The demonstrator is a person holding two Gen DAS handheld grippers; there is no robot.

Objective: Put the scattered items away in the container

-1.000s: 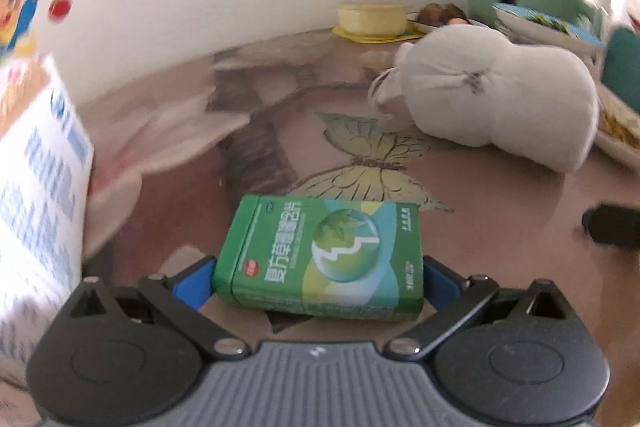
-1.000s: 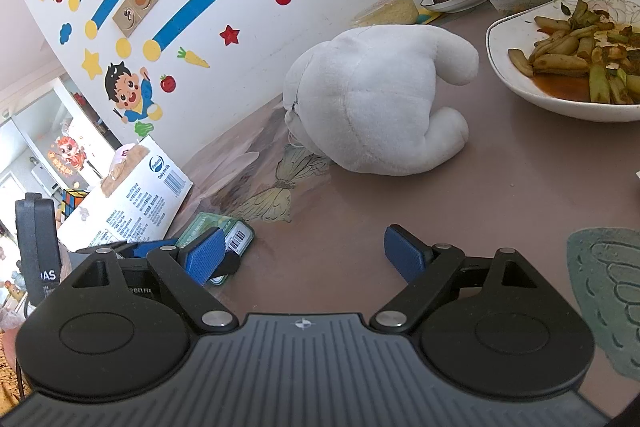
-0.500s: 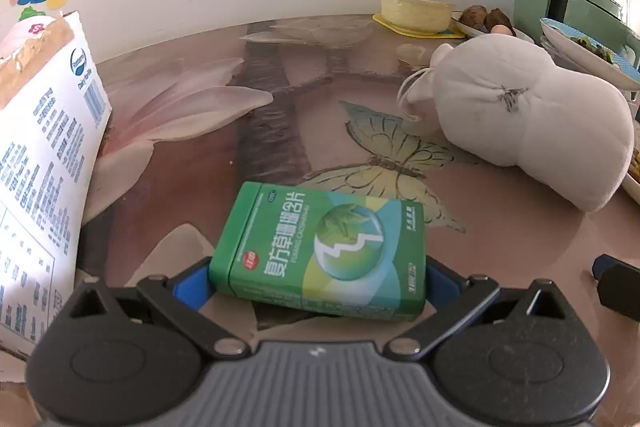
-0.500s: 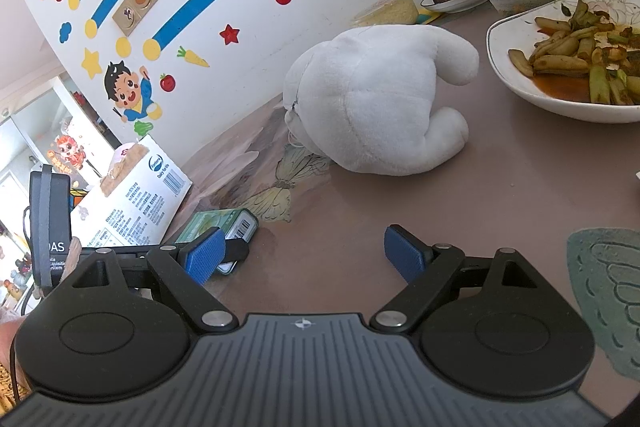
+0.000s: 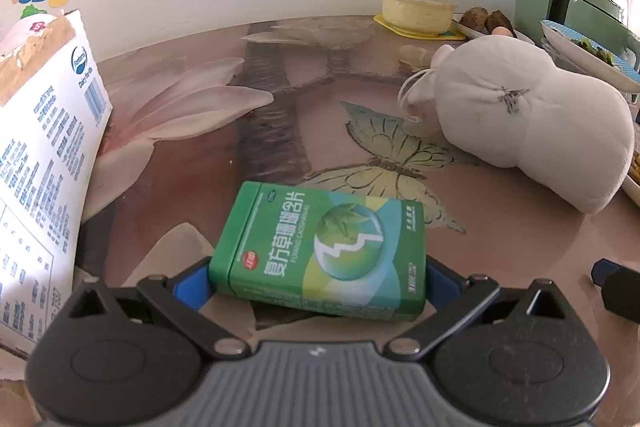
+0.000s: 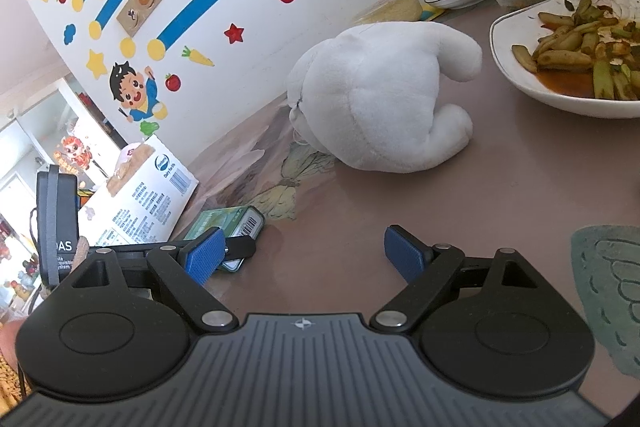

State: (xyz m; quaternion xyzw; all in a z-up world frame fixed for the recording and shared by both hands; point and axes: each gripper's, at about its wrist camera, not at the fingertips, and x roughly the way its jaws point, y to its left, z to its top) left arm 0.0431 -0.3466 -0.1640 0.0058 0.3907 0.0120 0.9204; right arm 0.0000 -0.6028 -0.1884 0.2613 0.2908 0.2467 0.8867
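Left wrist view shows your left hand-held gripper [image 5: 316, 281] grasping the green box [image 5: 320, 251], not yet in the carton [image 5: 44, 163], with the white plush toy [image 5: 532, 123] left.

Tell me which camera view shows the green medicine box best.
The left wrist view: the green medicine box lies large and central, its printed face readable. The right wrist view shows only its barcode end, partly hidden behind a blue pad.

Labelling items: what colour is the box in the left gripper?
Green box, clearest in the left wrist view.
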